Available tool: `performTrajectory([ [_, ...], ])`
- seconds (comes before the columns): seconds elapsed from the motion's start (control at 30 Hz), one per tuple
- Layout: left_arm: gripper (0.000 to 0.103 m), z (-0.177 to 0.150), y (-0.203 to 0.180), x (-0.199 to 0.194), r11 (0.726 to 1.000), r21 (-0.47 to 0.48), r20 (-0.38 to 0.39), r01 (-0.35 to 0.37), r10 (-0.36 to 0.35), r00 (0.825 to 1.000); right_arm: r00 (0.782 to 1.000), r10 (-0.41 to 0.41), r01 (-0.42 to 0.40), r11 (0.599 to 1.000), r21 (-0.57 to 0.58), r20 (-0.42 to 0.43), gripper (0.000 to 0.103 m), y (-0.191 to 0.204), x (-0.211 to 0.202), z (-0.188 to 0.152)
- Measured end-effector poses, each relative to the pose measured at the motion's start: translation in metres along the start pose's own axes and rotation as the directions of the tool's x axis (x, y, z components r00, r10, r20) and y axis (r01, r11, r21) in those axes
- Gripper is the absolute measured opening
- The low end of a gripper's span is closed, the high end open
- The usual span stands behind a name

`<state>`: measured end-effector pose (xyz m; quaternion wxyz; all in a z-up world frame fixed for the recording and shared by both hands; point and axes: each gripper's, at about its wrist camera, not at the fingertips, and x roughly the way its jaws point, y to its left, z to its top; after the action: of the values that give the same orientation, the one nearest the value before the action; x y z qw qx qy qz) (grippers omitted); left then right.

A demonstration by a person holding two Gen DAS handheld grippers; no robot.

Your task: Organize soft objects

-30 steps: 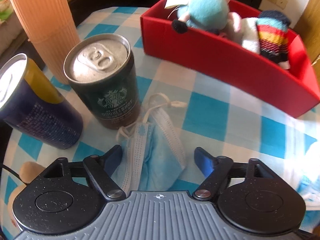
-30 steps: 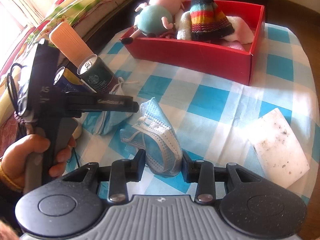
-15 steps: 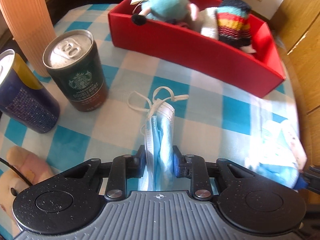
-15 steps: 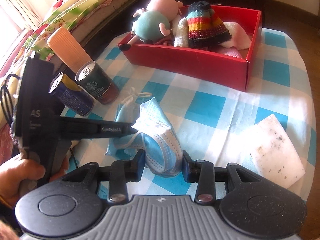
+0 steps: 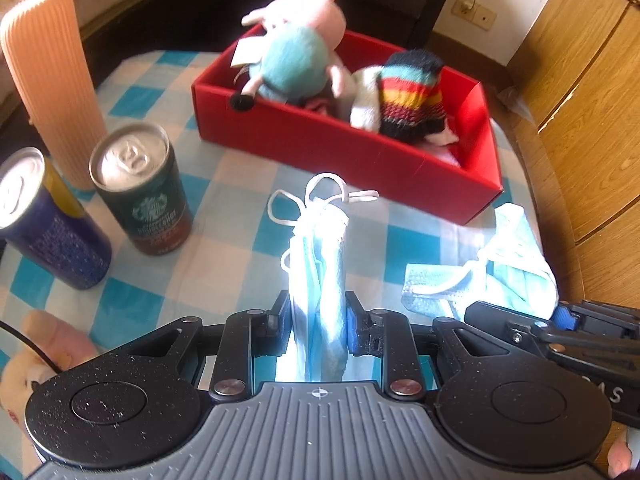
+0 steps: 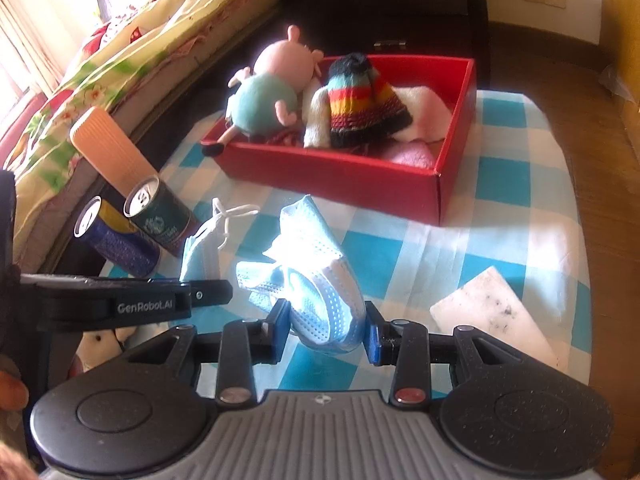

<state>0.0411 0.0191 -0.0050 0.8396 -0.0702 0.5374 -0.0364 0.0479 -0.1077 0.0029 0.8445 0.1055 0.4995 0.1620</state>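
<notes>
Lifted off the checked cloth since a second ago, the left-hand face mask [image 5: 320, 264] now hangs pinched between the pads of the left gripper [image 5: 318, 316], whose jaws, then wide apart on either side of it, have come in narrow on the folded fabric. Its white ear loops stick up at the centre of the left wrist view. A second face mask [image 6: 316, 288] is clamped in the right gripper [image 6: 326, 332], jaws narrow on its bunched pleats, at lower centre of the right wrist view; it too is clear of the table now, a little higher than before.

Two masks in all, one per gripper. Both grippers point steeply down toward the tablecloth [image 5: 224, 208], side by side, with the right one's tip showing at the lower right edge of the left view.

Beyond them, in the upper middle of each frame, stands one red box [image 5: 344, 148]. It holds one pink-and-teal plush pig [image 5: 296, 52], one striped knit hat [image 5: 412, 96] and some white and pink cloth.

Two drink cans stand at the left: a dark green can [image 5: 140, 188] and a blue can [image 5: 44, 220] just beside it. One ribbed peach tumbler [image 5: 48, 76] stands behind them. One white sponge [image 6: 492, 320] lies at the right of the right view. A small plush toy [image 5: 36, 360] peeks in at the lower left of the left view.
</notes>
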Motion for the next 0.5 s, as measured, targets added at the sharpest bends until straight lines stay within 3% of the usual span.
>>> performTrajectory([
  [0.23,0.026,0.005,-0.016,-0.025,0.998,0.055,0.111,-0.037,0.031,0.993,0.997,0.004,-0.007,1.0,0.028,0.082,0.015,0.003,-0.016,0.01],
  [0.5,0.026,0.016,-0.03,-0.05,0.995,0.073,0.236,-0.065,0.046,0.971,0.98,-0.006,0.005,1.0,0.004,0.2,0.015,0.016,-0.04,0.024],
])
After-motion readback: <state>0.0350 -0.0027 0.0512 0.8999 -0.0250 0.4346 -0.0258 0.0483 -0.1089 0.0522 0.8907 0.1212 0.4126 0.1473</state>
